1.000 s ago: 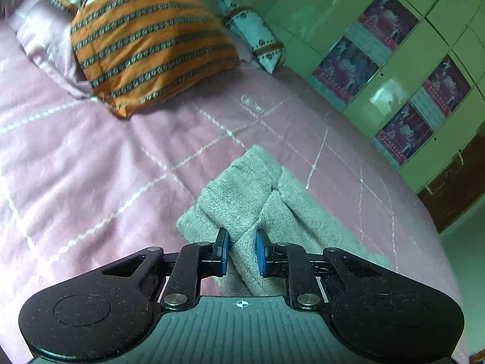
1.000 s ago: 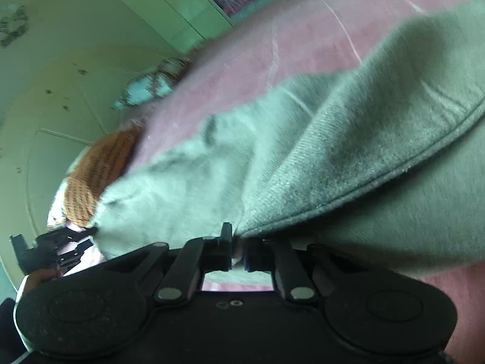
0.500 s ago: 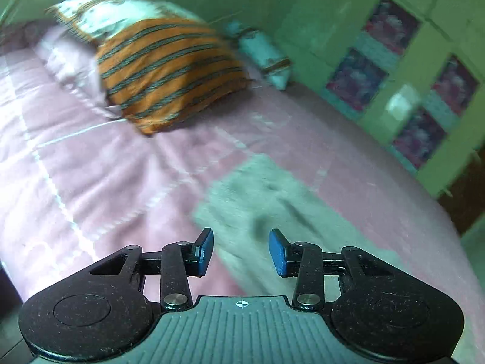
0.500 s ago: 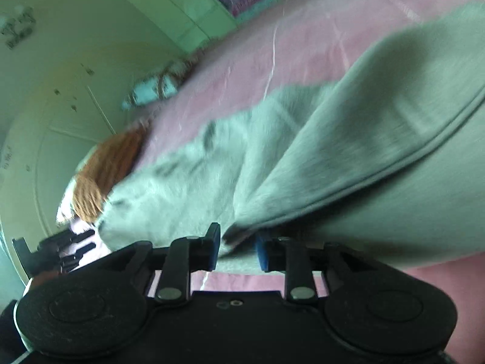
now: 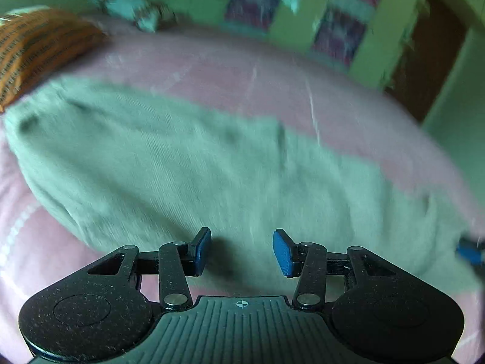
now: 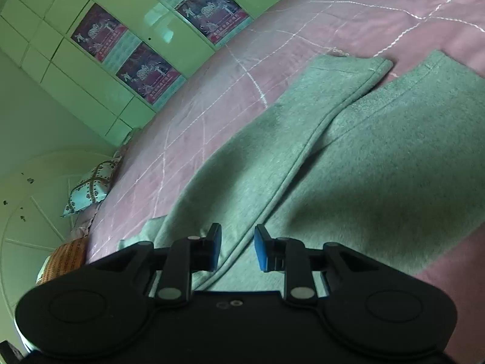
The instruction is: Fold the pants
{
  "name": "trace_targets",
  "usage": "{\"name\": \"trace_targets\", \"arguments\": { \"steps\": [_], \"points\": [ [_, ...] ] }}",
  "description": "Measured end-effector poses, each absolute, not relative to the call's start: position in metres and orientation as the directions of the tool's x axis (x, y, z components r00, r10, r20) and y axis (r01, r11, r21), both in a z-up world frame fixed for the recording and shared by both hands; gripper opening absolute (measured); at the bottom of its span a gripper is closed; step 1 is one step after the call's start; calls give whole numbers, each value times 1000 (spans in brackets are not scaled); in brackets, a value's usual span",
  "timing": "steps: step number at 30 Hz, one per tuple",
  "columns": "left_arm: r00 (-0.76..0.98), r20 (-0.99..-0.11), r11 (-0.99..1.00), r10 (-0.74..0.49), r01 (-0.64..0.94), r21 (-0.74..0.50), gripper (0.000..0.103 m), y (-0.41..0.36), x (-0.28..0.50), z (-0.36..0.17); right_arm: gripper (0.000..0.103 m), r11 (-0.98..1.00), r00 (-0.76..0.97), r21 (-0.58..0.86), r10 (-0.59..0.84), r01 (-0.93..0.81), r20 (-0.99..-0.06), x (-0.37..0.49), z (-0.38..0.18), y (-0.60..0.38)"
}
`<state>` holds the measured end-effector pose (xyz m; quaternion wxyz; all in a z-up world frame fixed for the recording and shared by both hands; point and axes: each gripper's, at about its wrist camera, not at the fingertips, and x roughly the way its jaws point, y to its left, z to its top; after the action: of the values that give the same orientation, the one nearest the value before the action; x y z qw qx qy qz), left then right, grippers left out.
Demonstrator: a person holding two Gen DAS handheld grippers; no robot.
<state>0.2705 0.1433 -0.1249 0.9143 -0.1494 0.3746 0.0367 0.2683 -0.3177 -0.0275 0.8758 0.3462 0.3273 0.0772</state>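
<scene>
Grey-green pants [image 5: 212,166] lie spread on the pink bedspread [image 5: 272,85]; the left wrist view is blurred by motion. My left gripper [image 5: 242,250] hovers over the near edge of the cloth, its jaws opening, with nothing pressed between the blue pads. In the right wrist view the pants [image 6: 379,157] lie flat, one leg overlapping the other along a hemmed edge. My right gripper [image 6: 238,247] stands slightly open just above that edge; the pads do not press on the cloth.
An orange striped pillow [image 5: 36,48] and a pale patterned cushion [image 5: 133,9] lie at the head of the bed. Green cupboards with posters [image 6: 145,75] run along the far side. A brown door [image 5: 424,60] stands beyond the bed's corner.
Both grippers were shut on folds of the pants and have let go and opened. The left one has swung sideways along the bed; the right view has rolled and the cloth now lies flat.
</scene>
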Motion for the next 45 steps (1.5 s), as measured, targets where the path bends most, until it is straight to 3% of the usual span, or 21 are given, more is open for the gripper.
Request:
{"name": "trace_targets", "arguments": {
  "steps": [6, 8, 14, 18, 20, 23, 25, 27, 32, 35, 36, 37, 38, 40, 45],
  "points": [
    [711, -696, 941, -98, -161, -297, 47, 151, 261, -131, 12, 728, 771, 664, 319, 174, -552, 292, -47, -335],
    [704, -700, 941, -117, -146, -304, 47, 155, 261, -130, 0, 744, 766, 647, 314, 169, -560, 296, -45, -337],
    [700, -688, 911, -190, -136, -390, 47, 168, 258, -131, 0, 786, 825, 613, 289, 85, -485, 241, 1, -335],
    [692, -692, 909, -208, -125, -398, 47, 171, 262, -132, 0, 792, 804, 600, 283, 113, -524, 205, -5, -337],
    [688, -696, 915, -203, -119, -385, 47, 171, 265, -132, 0, 819, 764, 552, 254, 156, -593, 210, -26, -336],
    [690, -697, 925, -192, -109, -363, 47, 166, 266, -131, 0, 737, 741, 646, 318, 200, -592, 219, -46, -352],
    [697, -693, 931, -187, -100, -352, 47, 164, 265, -132, 18, 730, 785, 661, 301, 176, -542, 212, -34, -358],
    [704, -686, 929, -184, -103, -356, 47, 164, 264, -134, 18, 750, 827, 643, 259, 154, -500, 207, -20, -367],
    [713, -679, 933, -172, -104, -345, 47, 162, 262, -134, 18, 740, 838, 628, 168, 240, -519, 233, -21, -393],
    [713, -678, 931, -176, -102, -349, 47, 163, 262, -135, 18, 696, 819, 660, 184, 282, -544, 256, -33, -401],
    [714, -678, 930, -178, -104, -353, 47, 164, 261, -135, 17, 693, 806, 656, 186, 298, -562, 265, -37, -401],
    [713, -678, 929, -178, -106, -355, 47, 164, 261, -135, 3, 707, 801, 643, 183, 295, -569, 272, -37, -399],
    [714, -678, 929, -178, -105, -355, 47, 164, 260, -135, 0, 735, 801, 621, 186, 271, -569, 277, -30, -393],
    [715, -677, 931, -174, -104, -349, 47, 163, 260, -135, 0, 812, 823, 552, 175, 189, -540, 279, -8, -377],
    [719, -672, 931, -174, -103, -351, 47, 162, 259, -136, 0, 893, 920, 451, 182, -6, -347, 256, 66, -357]
  ]
}}
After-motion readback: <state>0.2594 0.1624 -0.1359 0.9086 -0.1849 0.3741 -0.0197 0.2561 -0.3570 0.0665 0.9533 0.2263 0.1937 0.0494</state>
